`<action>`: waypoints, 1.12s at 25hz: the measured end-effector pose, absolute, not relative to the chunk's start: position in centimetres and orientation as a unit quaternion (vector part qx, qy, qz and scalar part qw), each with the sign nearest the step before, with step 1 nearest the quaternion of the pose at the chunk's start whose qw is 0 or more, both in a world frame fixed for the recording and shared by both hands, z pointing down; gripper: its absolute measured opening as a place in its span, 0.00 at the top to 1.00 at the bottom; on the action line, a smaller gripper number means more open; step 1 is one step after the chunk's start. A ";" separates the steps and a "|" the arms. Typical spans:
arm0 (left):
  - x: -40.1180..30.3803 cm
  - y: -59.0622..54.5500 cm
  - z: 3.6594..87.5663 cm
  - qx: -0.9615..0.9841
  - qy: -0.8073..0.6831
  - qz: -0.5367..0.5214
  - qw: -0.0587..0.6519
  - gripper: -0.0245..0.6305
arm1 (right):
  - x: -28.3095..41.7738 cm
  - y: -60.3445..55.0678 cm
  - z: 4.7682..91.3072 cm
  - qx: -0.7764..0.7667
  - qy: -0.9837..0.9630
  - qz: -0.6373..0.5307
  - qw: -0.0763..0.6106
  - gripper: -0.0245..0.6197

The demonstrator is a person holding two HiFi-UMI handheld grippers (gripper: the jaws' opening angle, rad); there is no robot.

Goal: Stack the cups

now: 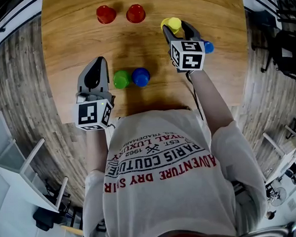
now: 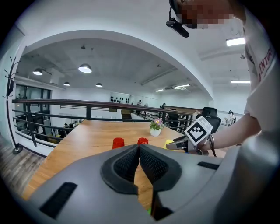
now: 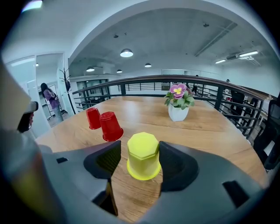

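Head view: the upturned yellow cup [image 1: 173,25] stands at the far right of the table [image 1: 79,40], inside my right gripper [image 1: 179,30]. My left gripper [image 1: 93,74] hovers near left.

Left gripper view: its jaws are pressed together and empty.

Right gripper view: the jaws are apart, flanking the cup. It looks like light, thin plastic, so I'd squeeze gently at mid-wall.

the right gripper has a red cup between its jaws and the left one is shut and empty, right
No. The right gripper has a yellow cup between its jaws, not a red one; the right gripper view shows it. The left gripper is shut and empty.
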State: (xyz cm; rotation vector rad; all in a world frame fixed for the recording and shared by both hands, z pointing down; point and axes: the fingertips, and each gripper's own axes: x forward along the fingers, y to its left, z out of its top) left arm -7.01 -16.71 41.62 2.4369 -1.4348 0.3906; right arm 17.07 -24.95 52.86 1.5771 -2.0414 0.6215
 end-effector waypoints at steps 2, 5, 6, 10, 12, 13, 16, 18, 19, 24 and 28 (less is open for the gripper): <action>-6.9 -16.8 41.6 0.845 -0.497 0.137 0.142 0.94 | 17.1 -25.1 53.0 0.578 -0.745 0.229 0.243 0.52; -6.8 -17.0 41.6 0.846 -0.496 0.137 0.140 0.94 | 17.2 -25.1 53.1 0.579 -0.743 0.221 0.254 0.59; -6.8 -17.0 41.6 0.846 -0.496 0.136 0.140 0.94 | 17.2 -25.0 53.1 0.579 -0.742 0.218 0.258 0.59; -6.6 -16.9 41.2 0.850 -0.492 0.132 0.135 0.94 | 17.0 -24.1 52.7 0.574 -0.745 0.211 0.266 0.60; -6.5 -16.6 40.9 0.853 -0.489 0.129 0.133 0.94 | 16.7 -23.3 52.1 0.571 -0.749 0.208 0.264 0.60; -6.4 -16.5 40.7 0.854 -0.486 0.127 0.132 0.94 | 16.5 -22.8 51.8 0.569 -0.752 0.207 0.262 0.60; -6.3 -15.8 40.3 0.861 -0.477 0.123 0.128 0.94 | 16.0 -21.0 51.1 0.565 -0.756 0.201 0.263 0.60; -6.4 -15.3 40.0 0.864 -0.472 0.119 0.127 0.94 | 15.7 -19.7 50.9 0.566 -0.755 0.200 0.266 0.60; -6.4 -15.1 39.8 0.866 -0.470 0.116 0.126 0.94 | 15.5 -18.9 50.8 0.566 -0.754 0.200 0.266 0.60; -6.7 -13.4 39.3 0.877 -0.451 0.113 0.119 0.94 | 14.4 -14.5 50.3 0.572 -0.749 0.211 0.259 0.60; -7.1 -11.9 39.3 0.884 -0.438 0.110 0.123 0.94 | 13.6 -11.3 50.9 0.575 -0.744 0.209 0.269 0.60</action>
